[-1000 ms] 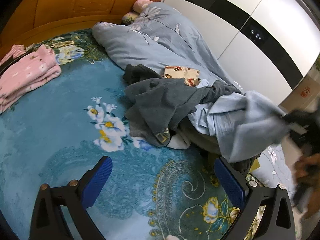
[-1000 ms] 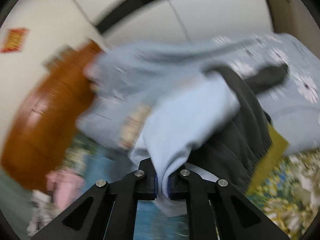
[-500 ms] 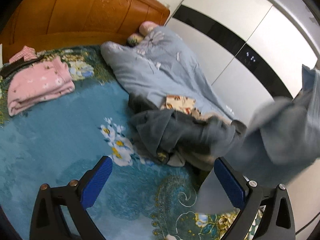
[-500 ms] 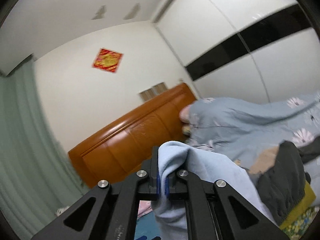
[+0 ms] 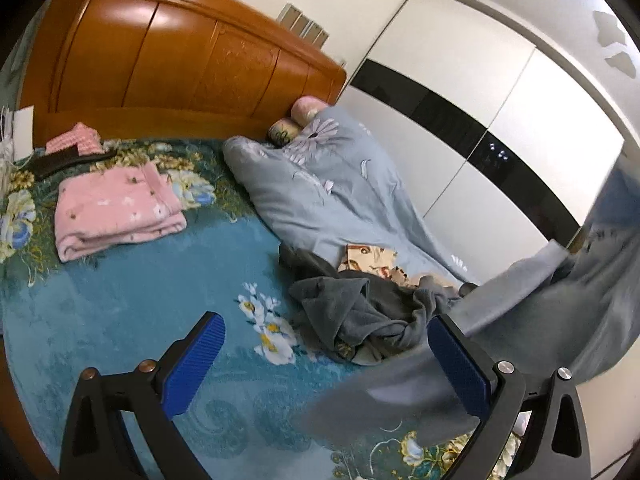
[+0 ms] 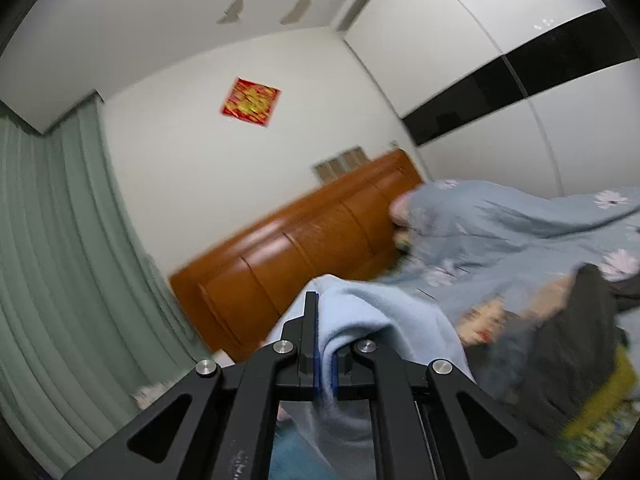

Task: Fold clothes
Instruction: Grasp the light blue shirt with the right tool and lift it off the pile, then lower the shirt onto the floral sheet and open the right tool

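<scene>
At lower left of the left wrist view the left gripper (image 5: 326,364) hangs with its jaws wide apart and empty over the blue floral blanket (image 5: 120,320); further right a light blue garment (image 5: 560,308) sweeps through the air, blurred. It looks soft, light and floppy, best taken by an edge or corner. Only the right wrist view shows the right gripper (image 6: 325,354) pinched tight on a fold of that garment.

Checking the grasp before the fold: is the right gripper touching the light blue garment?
Touching. The right wrist view shows the right gripper shut on the light blue garment.
</scene>
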Available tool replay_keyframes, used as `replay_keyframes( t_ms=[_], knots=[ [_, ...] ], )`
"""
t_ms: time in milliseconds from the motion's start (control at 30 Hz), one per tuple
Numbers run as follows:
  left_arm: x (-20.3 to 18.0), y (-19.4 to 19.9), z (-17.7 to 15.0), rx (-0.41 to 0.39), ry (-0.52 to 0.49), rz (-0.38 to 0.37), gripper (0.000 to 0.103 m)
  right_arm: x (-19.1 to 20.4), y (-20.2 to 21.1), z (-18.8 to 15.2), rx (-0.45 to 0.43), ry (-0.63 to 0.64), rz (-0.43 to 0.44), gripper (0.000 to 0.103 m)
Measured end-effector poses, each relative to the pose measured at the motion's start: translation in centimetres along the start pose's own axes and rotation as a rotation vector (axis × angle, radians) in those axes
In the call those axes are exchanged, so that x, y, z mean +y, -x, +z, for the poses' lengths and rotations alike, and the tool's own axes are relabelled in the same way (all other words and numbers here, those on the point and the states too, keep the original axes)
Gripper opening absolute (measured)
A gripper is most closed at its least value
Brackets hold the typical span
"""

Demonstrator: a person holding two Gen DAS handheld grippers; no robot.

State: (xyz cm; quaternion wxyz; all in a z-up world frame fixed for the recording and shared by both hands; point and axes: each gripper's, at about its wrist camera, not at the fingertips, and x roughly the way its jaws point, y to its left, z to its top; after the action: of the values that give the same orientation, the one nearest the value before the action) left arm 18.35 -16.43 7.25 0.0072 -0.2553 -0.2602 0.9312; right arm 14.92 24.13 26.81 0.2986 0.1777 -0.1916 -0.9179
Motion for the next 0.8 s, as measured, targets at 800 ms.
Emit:
replay_keyframes(
  t_ms=[800],
  knots=[
    [-16.1, -13.1, -20.3, 0.554, -0.690, 0.011, 0.103, -26.6, 7.9, -26.3, 0.553, -0.637, -0.826, 0.040]
  ],
)
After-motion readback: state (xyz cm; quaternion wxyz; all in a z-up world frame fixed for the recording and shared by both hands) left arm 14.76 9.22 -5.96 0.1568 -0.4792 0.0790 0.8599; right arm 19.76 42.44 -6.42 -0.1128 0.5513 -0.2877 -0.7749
